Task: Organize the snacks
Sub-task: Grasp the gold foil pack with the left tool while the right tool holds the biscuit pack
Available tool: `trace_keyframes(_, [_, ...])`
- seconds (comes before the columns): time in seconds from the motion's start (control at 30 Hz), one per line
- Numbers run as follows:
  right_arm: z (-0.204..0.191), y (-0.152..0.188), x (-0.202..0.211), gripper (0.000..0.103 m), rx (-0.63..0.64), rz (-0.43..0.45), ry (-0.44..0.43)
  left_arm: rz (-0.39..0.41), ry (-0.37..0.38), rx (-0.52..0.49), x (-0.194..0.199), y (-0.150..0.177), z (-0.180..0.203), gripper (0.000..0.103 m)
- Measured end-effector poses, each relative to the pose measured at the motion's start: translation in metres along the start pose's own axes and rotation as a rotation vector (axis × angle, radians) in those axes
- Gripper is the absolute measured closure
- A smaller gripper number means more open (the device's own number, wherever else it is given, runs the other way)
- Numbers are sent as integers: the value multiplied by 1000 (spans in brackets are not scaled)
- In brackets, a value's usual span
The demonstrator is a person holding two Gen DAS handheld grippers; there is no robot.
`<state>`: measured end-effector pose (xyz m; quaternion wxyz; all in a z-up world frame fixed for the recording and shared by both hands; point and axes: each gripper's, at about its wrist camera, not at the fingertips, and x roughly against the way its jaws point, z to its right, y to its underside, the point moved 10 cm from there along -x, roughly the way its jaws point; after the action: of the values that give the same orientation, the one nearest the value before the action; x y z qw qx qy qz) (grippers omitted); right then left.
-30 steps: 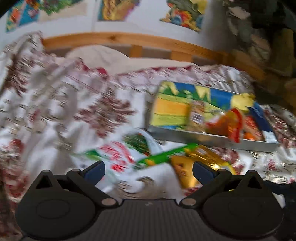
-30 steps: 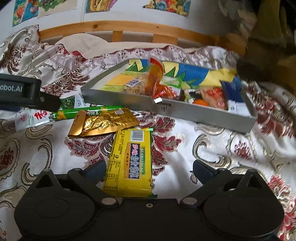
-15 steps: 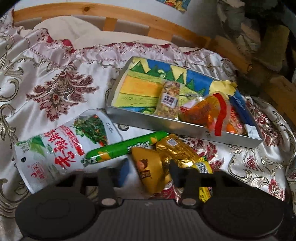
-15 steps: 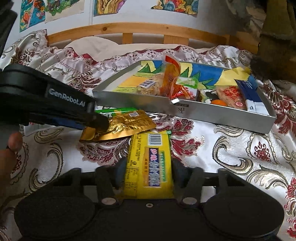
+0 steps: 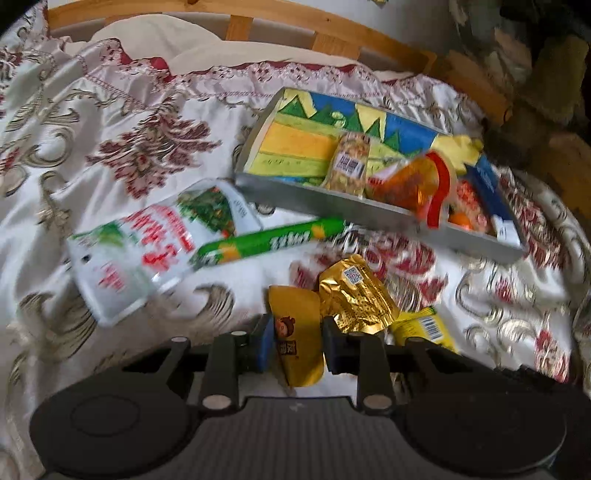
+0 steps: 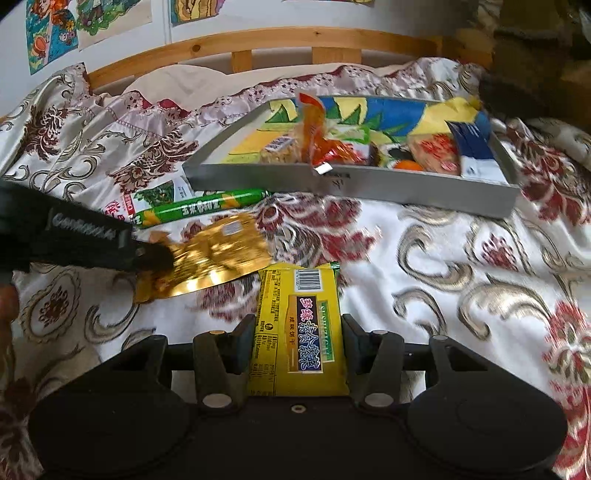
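While clamped: 2 packets [image 5: 299,339], 1 tray [image 5: 332,206]

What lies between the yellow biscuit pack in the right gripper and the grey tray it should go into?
Nothing visible. The yellow biscuit pack, clamped in the right gripper, faces bare floral bedspread up to the grey tray. The gold foil pouch and green sausage stick lie off to the left; only the tray's near wall must be cleared.

Wooden bed rail [image 6: 258,42] — posters [image 6: 51,33] on wall.
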<state>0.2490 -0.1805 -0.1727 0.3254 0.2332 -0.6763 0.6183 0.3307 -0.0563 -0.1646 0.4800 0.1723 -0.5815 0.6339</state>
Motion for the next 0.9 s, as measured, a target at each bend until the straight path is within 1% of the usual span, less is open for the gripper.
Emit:
trace_keyframes(0.23, [3, 16, 25, 52, 3, -10, -15, -66, -55, -9, 32, 32, -2, 73])
trace_keyframes(0.33, [4, 23, 29, 52, -1, -19, -15, -80, -95, -37, 41, 43, -3, 71])
trace_keyframes(0.37, [5, 24, 29, 52, 4, -19, -14, -75, -113, -50, 42, 42, -3, 68])
trace_keyframes(0.4, [5, 24, 29, 49, 12, -15, -12, -67, -132, -61, 43, 41, -5, 56])
trace_keyframes(0.43, [4, 24, 29, 48, 18, -10, -12, -60, -150, -63, 45, 39, -7, 49])
trace_keyframes(0.47, [4, 24, 30, 46, 20, -5, -11, -51, -153, -63, 47, 37, -8, 44])
trace_keyframes(0.53, [5, 24, 30, 42, 24, 3, -8, -19, -131, -75, 53, 32, -6, 40])
trace_keyframes(0.57, [5, 23, 30, 41, 23, 7, -5, 3, -120, -91, 56, 29, -4, 33])
trace_keyframes(0.6, [6, 23, 29, 40, 21, 9, -3, 28, -118, -115, 58, 26, -1, 26])
trace_keyframes(0.63, [7, 22, 28, 40, 19, 8, -1, 57, -120, -153, 58, 21, 2, 23])
trace_keyframes(0.7, [7, 22, 27, 39, 16, 7, 3, 101, -121, -274, 57, 16, 11, 21])
trace_keyframes(0.73, [6, 23, 27, 39, 18, 6, 3, 102, -119, -336, 54, 15, 15, 21])
trace_keyframes(0.8, [7, 23, 28, 39, 22, 3, 10, 76, -84, -415, 45, 18, 22, 22])
trace_keyframes(0.9, [7, 24, 29, 39, 23, 0, 13, 30, -15, -458, 35, 26, 25, 23])
